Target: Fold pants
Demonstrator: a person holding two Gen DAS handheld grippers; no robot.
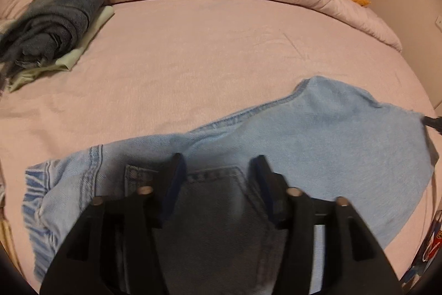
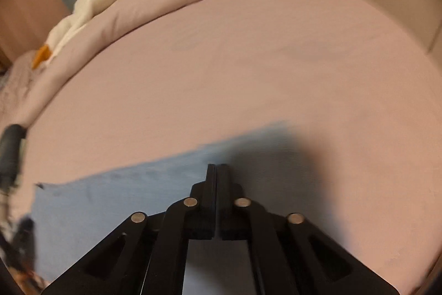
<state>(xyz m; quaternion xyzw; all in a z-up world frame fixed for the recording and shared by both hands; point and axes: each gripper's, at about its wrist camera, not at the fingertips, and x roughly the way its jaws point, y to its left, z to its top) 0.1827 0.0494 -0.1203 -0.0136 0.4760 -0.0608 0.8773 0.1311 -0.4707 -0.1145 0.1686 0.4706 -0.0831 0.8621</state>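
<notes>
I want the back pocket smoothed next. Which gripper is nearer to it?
Left. The left gripper hangs open right over the pocket of the jeans. The right gripper, shut, is over plain denim; no pocket shows there.

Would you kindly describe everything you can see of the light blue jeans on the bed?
The jeans are light blue denim with stitched seams and a back pocket, lying crumpled, not yet folded, on the pink sheet. The open left claw hovers over the pocket, its pads clear of the cloth. The right claw is shut above a leg end.

Matt denim pants (image 1: 317,134), soft cloth bedsheet (image 1: 207,51)
</notes>
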